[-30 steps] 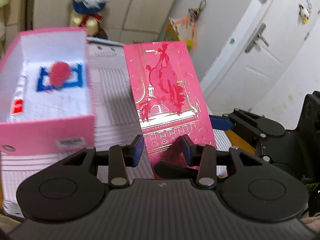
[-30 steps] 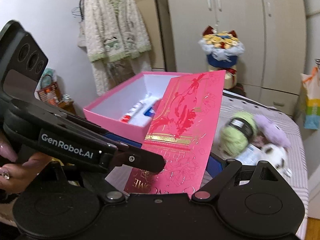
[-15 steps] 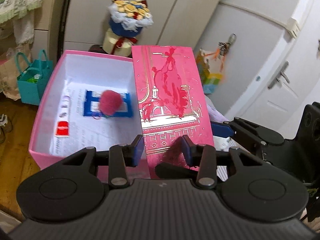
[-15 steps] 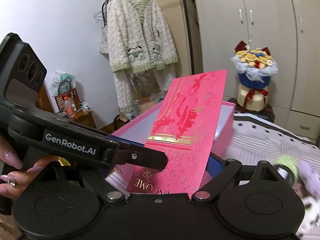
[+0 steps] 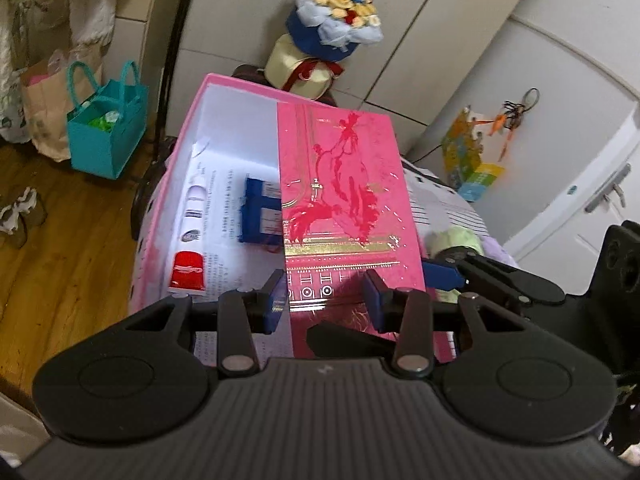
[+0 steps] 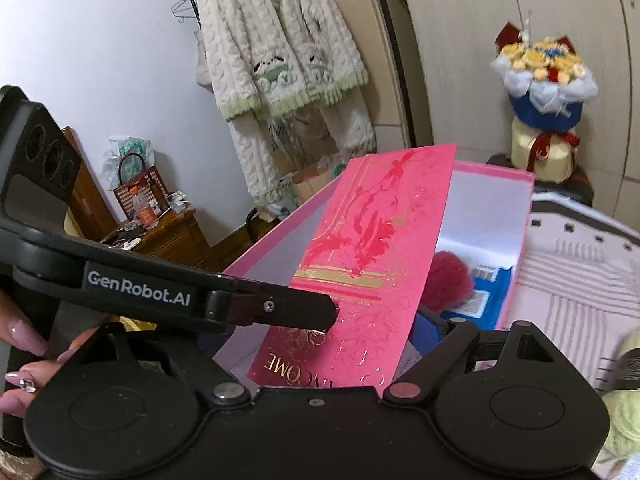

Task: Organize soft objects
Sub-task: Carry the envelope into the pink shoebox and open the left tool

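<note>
While lid (image 5: 344,184) hangs tilted over box (image 5: 188,128), likely for closing: pompom (image 6: 444,276) inside box, yarn (image 5: 456,240) outside, right of box. Right gripper (image 6: 336,340) jaws wide, just closing, spanning lid, pad on edge. Left gripper (image 5: 324,302) jaws narrow at lid's near end; grip unconfirmed.

The left gripper (image 5: 326,294) points downward, its jaws a narrow gap apart. The right gripper (image 6: 400,322) stands wide, having just closed a little. A hand (image 6: 24,348) with long nails grips the left gripper's handle.
</note>
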A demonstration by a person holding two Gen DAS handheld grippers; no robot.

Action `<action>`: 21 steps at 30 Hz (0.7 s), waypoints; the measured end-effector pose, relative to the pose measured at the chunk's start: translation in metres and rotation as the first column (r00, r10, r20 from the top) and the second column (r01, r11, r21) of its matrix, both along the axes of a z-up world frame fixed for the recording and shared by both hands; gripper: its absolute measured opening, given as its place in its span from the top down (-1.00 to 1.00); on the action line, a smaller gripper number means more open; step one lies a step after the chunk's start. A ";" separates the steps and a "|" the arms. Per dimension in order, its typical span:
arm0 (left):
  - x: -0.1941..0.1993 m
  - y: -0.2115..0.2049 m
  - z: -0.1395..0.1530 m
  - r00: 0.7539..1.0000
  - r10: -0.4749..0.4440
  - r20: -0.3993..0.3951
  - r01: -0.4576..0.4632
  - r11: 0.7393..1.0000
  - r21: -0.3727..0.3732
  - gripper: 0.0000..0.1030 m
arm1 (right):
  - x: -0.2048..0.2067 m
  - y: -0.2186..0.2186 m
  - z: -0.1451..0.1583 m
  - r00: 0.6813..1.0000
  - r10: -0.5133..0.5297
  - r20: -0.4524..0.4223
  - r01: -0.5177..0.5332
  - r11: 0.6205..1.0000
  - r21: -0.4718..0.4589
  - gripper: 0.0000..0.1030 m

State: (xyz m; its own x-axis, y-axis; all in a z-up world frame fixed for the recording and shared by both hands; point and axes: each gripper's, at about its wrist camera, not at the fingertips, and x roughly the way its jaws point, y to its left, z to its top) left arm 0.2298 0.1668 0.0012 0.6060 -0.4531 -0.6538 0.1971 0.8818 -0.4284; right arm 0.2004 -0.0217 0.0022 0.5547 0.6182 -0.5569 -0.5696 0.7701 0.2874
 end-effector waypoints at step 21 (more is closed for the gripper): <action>-0.023 0.002 0.016 0.997 0.009 0.078 -0.021 0.987 0.157 0.05 | -0.006 0.004 0.001 1.000 0.006 0.004 -0.005 0.983 -0.185 -0.75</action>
State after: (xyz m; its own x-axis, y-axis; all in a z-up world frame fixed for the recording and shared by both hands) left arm 0.2066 0.1689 0.0172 0.6632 -0.3389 -0.6674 0.2108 0.9401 -0.2679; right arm 0.1940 -0.0176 0.0033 0.5543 0.5073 -0.6598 -0.5746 0.8068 0.1376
